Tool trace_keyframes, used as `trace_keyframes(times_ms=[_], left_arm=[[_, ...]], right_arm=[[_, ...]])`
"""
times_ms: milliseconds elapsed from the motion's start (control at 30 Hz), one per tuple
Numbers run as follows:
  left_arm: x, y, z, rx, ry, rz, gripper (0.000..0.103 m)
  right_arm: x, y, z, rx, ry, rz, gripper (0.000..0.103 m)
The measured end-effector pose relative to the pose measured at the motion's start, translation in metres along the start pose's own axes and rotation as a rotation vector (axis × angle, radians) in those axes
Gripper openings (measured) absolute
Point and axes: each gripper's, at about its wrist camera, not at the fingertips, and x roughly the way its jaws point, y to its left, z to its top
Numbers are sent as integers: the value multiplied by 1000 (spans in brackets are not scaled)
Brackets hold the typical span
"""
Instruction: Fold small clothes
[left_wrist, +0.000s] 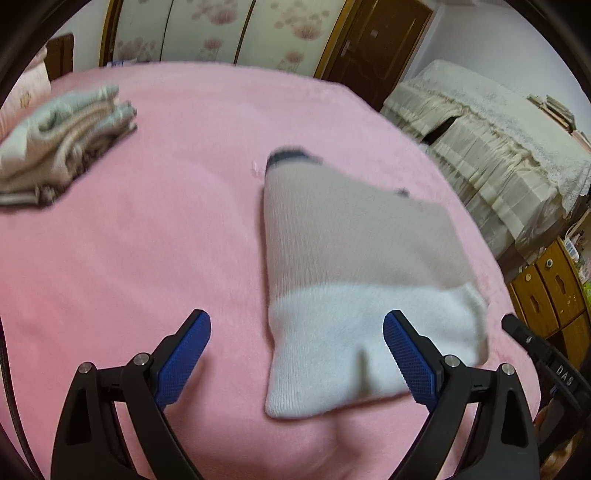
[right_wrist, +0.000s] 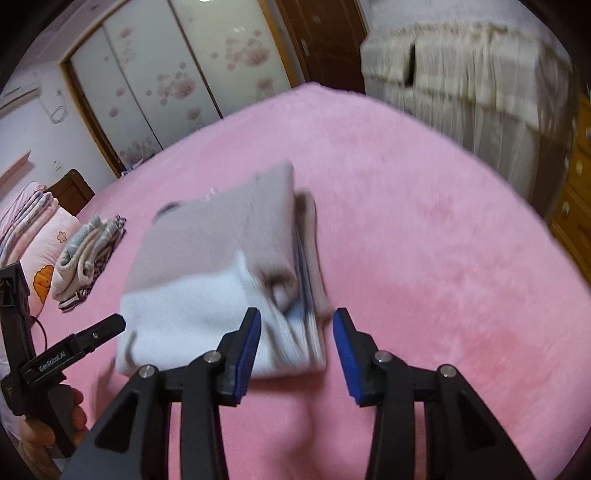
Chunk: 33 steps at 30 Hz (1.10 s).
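Observation:
A small folded sweater, beige with a white lower band and a dark collar, lies on the pink bed cover. My left gripper is open just above its white end, holding nothing. In the right wrist view the sweater lies folded in layers, and my right gripper is open at its near right corner, holding nothing. The left gripper's body shows at the left of that view, held in a hand.
A stack of folded clothes sits at the far left of the bed, also in the right wrist view. Pink pillows lie beyond it. A lace-covered piece of furniture and a wooden cabinet stand right of the bed.

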Motion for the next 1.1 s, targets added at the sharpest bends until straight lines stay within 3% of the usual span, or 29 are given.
trace_keyframes(times_ms=[133,267,333,500,567,800,1100], left_arm=[[-5,-12,30,26,-53,-4,94],[14,-34,57,64,-70,-34,94],[26,-44,62,90,-70,-44,94],[73,-49,66,113,16,-2,87],[90,-43,65,97,63,25,84],[109,-19,57,10,114,-45,85],[108,-20,54,22,104,-33,86]], right_arm=[[5,27,32,-97,-43,22,41],[42,59,55,-205,-33,36,38],[66,67,62,-232,4,33,25],[123,50,64,-219,101,-61,18],[135,35,61,-197,137,-49,15],[133,28,50,-224,113,-48,15],[133,27,53,-203,116,-36,16]])
